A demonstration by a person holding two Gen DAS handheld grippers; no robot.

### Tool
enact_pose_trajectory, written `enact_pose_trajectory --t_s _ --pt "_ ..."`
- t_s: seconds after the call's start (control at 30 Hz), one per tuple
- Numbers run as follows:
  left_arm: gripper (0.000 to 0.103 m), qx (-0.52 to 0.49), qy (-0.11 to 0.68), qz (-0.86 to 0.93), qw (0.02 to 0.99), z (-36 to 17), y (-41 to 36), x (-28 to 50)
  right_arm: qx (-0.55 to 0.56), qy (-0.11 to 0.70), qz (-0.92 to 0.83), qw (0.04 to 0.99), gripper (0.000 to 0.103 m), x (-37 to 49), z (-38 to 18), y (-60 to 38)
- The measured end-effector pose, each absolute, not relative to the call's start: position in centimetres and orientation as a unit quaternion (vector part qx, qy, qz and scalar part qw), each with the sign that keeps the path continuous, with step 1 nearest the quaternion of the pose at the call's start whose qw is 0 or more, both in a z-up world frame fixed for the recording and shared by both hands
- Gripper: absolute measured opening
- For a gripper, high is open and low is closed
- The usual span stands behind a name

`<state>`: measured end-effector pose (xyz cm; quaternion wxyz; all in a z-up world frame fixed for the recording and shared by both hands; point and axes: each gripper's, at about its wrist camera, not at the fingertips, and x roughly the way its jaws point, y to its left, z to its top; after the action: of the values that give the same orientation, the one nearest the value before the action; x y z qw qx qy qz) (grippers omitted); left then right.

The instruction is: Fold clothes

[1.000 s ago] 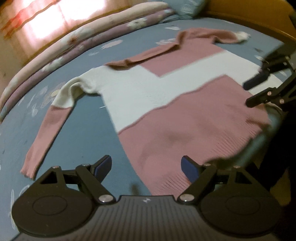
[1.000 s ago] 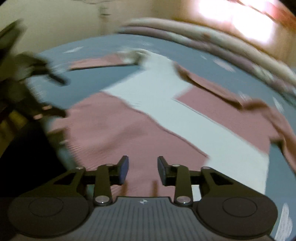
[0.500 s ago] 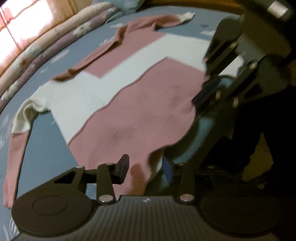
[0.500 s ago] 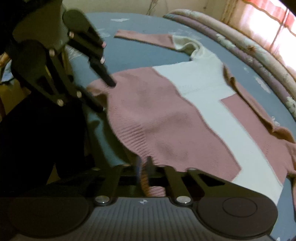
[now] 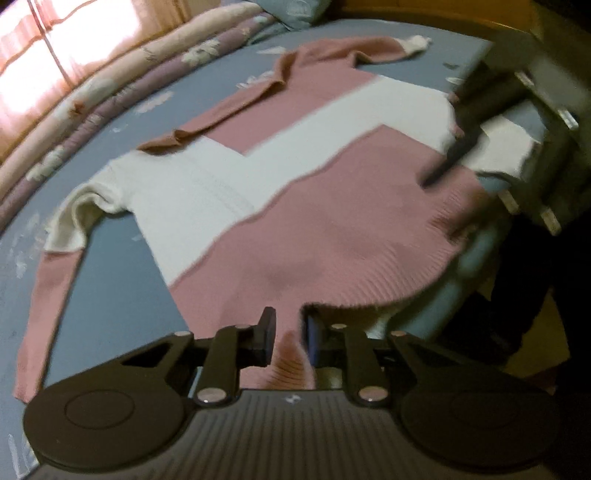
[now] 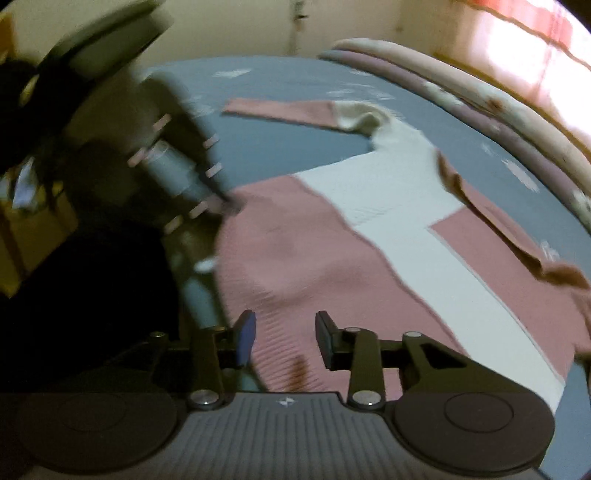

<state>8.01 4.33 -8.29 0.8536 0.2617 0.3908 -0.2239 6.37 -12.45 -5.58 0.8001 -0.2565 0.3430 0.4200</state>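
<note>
A pink and white sweater (image 5: pixel 295 206) lies spread face up on the blue bed sheet (image 5: pixel 110 295), sleeves out to the sides. My left gripper (image 5: pixel 290 332) is at the near hem corner. Its jaws are closing, with a bunched fold of pink ribbed hem pinched between the pads. In the right wrist view the sweater (image 6: pixel 295 251) runs away from my right gripper (image 6: pixel 285 334), whose jaws are opening. The hem lies under and between them, clear of the pads. Each gripper shows blurred in the other's view, at the opposite hem corner.
Rolled floral quilts (image 5: pixel 129 85) line the far side of the bed under a bright curtained window. A pillow (image 5: pixel 295 11) lies at the far end. The bed's near edge drops off beside a person's dark clothing (image 5: pixel 517 314).
The left jaws went from wide apart to pinching the hem. The right jaws shut on the hem half a second ago and have since parted. Both grippers shifted along the hem.
</note>
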Motion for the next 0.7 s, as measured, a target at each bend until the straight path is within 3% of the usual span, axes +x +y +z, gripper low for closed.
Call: enact_pose_trajectory --t_s 0.1,0.13,0.2,0.43,0.47,0.6,0.7 --pt "0.011 0.264 0.384 -0.222 0.856 -8.1 4.0 8.9 -0.275 0.356 0.418 0.789 0.038 6.0 -6.8 -11.9" --pt "0.011 0.265 0.380 -0.223 0.858 -8.0 3.9 9.1 -0.278 0.361 0.413 0.788 0.023 6.1 -7.2 -11.8" --pt "0.010 0.265 0.374 -0.222 0.860 -7.8 3.7 9.6 -0.275 0.366 0.401 0.794 0.004 6.2 -7.2 -11.9" --pt "0.011 0.230 0.386 -0.200 0.871 -8.6 4.4 12.7 -0.243 0.343 0.337 0.842 0.004 9.1 -6.1 -13.1" --pt "0.017 0.221 0.394 -0.196 0.871 -8.9 4.5 13.1 -0.236 0.350 0.324 0.847 0.005 10.1 -6.5 -13.1" --pt "0.021 0.201 0.405 -0.180 0.873 -9.6 5.1 13.6 -0.217 0.376 0.294 0.851 0.023 11.6 -7.9 -13.5" --pt "0.028 0.206 0.392 -0.180 0.879 -8.6 5.6 12.4 -0.214 0.365 0.289 0.859 0.025 10.4 -6.9 -14.6"
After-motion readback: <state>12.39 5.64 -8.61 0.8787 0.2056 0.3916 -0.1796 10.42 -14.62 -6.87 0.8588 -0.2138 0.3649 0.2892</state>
